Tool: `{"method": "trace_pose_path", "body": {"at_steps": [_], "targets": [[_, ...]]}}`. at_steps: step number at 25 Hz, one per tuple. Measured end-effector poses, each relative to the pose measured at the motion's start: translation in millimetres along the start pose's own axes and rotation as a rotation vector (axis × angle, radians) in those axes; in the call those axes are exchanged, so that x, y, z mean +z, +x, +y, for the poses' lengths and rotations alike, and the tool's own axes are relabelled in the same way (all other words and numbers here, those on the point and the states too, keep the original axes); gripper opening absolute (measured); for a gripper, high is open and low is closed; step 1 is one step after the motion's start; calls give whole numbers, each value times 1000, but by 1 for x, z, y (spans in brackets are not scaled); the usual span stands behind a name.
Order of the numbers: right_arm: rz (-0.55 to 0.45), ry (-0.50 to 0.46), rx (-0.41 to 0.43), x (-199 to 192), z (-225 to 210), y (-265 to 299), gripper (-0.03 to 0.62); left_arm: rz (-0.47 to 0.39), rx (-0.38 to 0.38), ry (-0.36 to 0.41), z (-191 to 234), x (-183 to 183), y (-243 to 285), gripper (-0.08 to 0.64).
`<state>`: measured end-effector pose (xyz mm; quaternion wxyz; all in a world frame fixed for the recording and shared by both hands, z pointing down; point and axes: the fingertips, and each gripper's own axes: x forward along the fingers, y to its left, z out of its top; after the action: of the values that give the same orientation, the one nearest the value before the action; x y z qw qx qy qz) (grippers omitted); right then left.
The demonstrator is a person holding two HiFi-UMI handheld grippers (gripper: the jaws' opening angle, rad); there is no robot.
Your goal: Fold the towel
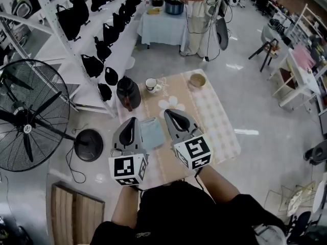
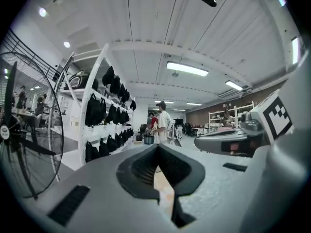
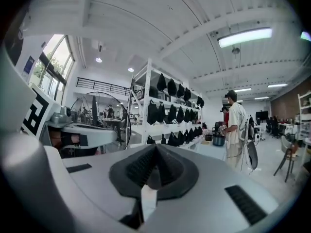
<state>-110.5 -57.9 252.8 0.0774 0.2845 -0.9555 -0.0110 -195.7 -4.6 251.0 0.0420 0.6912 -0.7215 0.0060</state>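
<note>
The towel is a small blue-grey folded square on the table's checked cloth, seen in the head view between the two grippers. Both grippers are held high above the table, close to the head camera, side by side and pointing level across the room. My left gripper is shut with nothing between its jaws. My right gripper is also shut and holds nothing. Neither gripper touches the towel. The gripper views show only the room ahead, not the towel.
A black jug, a white cup and a bowl stand at the table's far end. A large floor fan is to the left, with a shelf rack of black bags behind it. A person stands at a far table.
</note>
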Motion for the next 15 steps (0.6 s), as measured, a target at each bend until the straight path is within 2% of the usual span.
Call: {"method": "trace_pose_path", "body": {"at_steps": [3,6,9,15], "targets": [[-53,-34,11,22,1,-7,2,-54,18,9,-7,22,-10,5],[-81,-59,25,31,3,-8,2,-85,38,-37,-4,29,-14,5],[-85,-56,37,32,6,-15,2,-82,37,-75,-6,28,-20,5],[-119,-68,10,43,-9,-38,2,-99,26,-45,-28,35,-21,5]]}}
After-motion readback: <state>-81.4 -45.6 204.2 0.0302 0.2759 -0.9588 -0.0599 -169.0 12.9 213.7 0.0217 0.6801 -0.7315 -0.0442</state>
